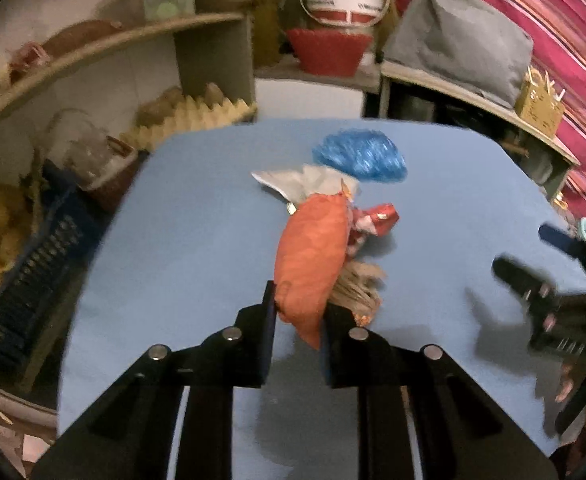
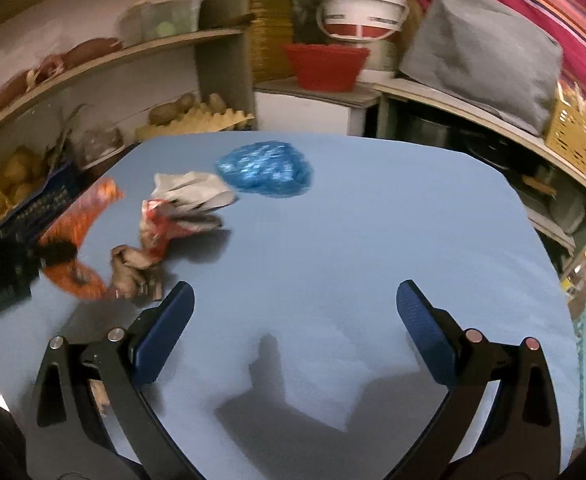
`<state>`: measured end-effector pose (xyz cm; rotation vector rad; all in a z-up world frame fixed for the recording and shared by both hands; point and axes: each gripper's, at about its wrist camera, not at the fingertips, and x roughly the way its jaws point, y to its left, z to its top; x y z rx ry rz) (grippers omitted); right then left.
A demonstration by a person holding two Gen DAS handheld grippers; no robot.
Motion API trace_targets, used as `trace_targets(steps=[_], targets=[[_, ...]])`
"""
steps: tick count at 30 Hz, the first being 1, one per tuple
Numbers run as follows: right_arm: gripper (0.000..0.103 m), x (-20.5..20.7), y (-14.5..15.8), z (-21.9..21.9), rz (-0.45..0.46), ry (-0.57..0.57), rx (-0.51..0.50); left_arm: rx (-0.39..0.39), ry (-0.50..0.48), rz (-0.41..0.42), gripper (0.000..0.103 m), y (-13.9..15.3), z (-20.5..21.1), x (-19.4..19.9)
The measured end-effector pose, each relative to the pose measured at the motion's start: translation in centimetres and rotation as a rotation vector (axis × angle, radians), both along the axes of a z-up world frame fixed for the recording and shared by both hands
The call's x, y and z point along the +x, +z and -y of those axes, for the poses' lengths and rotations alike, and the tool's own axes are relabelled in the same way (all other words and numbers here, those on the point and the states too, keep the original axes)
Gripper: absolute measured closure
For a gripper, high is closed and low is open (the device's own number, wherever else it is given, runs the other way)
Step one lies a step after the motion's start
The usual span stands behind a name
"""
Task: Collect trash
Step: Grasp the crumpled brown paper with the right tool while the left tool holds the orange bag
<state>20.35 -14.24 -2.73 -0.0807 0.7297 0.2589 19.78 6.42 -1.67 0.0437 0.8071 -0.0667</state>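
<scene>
Left tool (image 1: 297,312) gripping orange wrapper (image 1: 309,264), right tool (image 2: 293,312) spread wide

This looks like a home pantry or storage corner of a kitchen. Curved wooden shelves (image 2: 141,46) hold potatoes (image 2: 173,110) on a yellow cardboard egg tray (image 2: 197,122), and a dark blue plastic crate (image 1: 33,272) stands below. A white plastic bucket with red labels (image 2: 363,10) sits above a red plastic basin (image 2: 325,66), beside a large amber oil bottle (image 2: 271,32). A pink striped curtain (image 1: 553,40) hangs behind a grey fabric cover (image 2: 481,44).
</scene>
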Motion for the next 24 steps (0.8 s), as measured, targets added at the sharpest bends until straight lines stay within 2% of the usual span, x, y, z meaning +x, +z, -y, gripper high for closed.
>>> trace_targets(steps=[7, 12, 19, 24], targets=[[0.004, 0.1, -0.6, -5.2, -0.011, 0.079, -0.008, 0.027, 0.083, 0.077, 0.084, 1.8, -3.7, 1.0], [0.004, 0.4, -1.5, -8.7, -0.029, 0.115, -0.049, 0.023, 0.132, 0.084, 0.084, 1.6, -6.2, 1.3], [0.007, 1.6, -2.6, -11.4, -0.07, 0.113, -0.057, 0.052, 0.154, 0.116, 0.084, 1.2, -7.4, 0.8], [0.04, 2.6, -3.6, -12.4, -0.117, 0.129, -0.051, 0.038, 0.174, 0.109, 0.084, 0.8, -8.3, 0.8]])
